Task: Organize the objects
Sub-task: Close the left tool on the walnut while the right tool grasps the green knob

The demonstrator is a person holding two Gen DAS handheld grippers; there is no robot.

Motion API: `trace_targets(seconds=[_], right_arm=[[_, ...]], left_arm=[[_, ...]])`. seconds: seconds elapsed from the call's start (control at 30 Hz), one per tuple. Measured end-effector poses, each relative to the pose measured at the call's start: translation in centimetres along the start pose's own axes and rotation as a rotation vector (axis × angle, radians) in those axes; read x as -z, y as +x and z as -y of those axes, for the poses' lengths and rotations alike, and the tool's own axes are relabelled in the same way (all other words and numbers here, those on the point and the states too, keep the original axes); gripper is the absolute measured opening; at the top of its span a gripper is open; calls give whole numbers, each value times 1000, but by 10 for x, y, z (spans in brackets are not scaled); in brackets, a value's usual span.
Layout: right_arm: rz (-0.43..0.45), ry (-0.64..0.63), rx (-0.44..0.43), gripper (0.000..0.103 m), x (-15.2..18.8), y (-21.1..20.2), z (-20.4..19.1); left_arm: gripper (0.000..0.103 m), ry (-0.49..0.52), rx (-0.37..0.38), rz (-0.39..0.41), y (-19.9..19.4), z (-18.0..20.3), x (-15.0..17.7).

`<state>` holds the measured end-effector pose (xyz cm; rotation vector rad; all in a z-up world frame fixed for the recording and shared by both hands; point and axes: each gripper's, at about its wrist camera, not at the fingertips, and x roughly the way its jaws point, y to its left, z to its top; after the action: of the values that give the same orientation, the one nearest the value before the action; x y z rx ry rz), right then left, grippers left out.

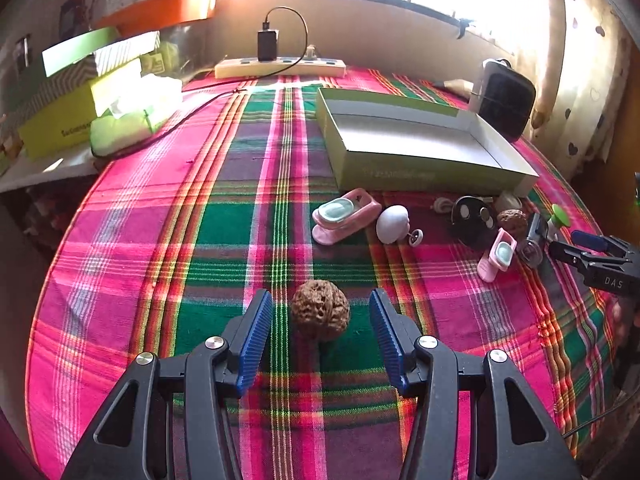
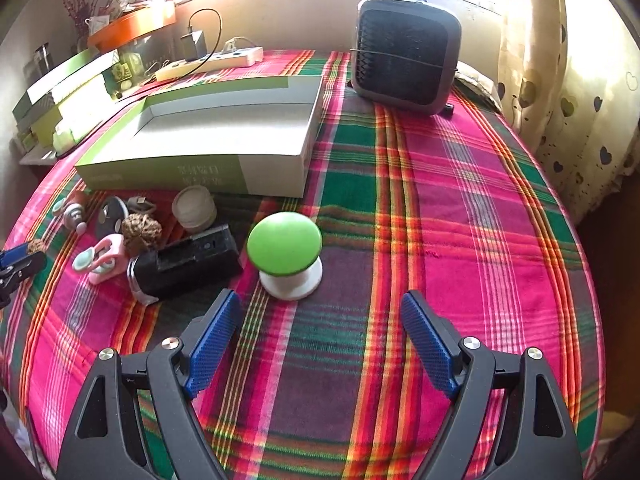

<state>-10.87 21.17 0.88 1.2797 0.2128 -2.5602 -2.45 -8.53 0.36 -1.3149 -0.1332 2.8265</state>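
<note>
My left gripper (image 1: pixel 320 300) is open around a brown walnut (image 1: pixel 320 309) that lies on the plaid cloth between the blue pads, untouched. My right gripper (image 2: pixel 322 304) is open and empty, just short of a green-capped white mushroom toy (image 2: pixel 285 254). An open green-and-white box (image 1: pixel 420 140) stands behind a cluster of small things: a pink toy (image 1: pixel 344 214), a white egg shape (image 1: pixel 393 223), a second walnut (image 1: pixel 512 220), a small pink toy (image 1: pixel 498 254). The box (image 2: pixel 208 128) also shows in the right wrist view, with a black device (image 2: pixel 188 264).
A black heater (image 2: pixel 406 54) stands at the back right. A power strip with charger (image 1: pixel 280 66) lies by the far wall. Stacked green boxes and tissues (image 1: pixel 120 116) sit at the left. A curtain (image 2: pixel 560 100) hangs at the right, past the table's edge.
</note>
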Motion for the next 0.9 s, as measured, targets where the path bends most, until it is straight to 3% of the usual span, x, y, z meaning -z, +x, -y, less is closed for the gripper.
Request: trace_targets(seconds=[0.2, 0.4, 0.57, 0.73, 0.9], right_arm=[[0, -5, 6, 83, -9, 6, 1], [8, -14, 13, 75, -13, 7, -1], [14, -18, -1, 65, -14, 7, -2], [26, -43, -15, 45, -16, 6, -8], [31, -61, -18, 36, -16, 6, -12]], left_arm=[[47, -11, -2, 2, 4, -2, -6], [38, -4, -15, -3, 7, -1, -11], [31, -10, -20, -6, 9, -2, -14], [25, -13, -23, -5, 10, -4, -16], [24, -17, -22, -6, 11, -4, -17]])
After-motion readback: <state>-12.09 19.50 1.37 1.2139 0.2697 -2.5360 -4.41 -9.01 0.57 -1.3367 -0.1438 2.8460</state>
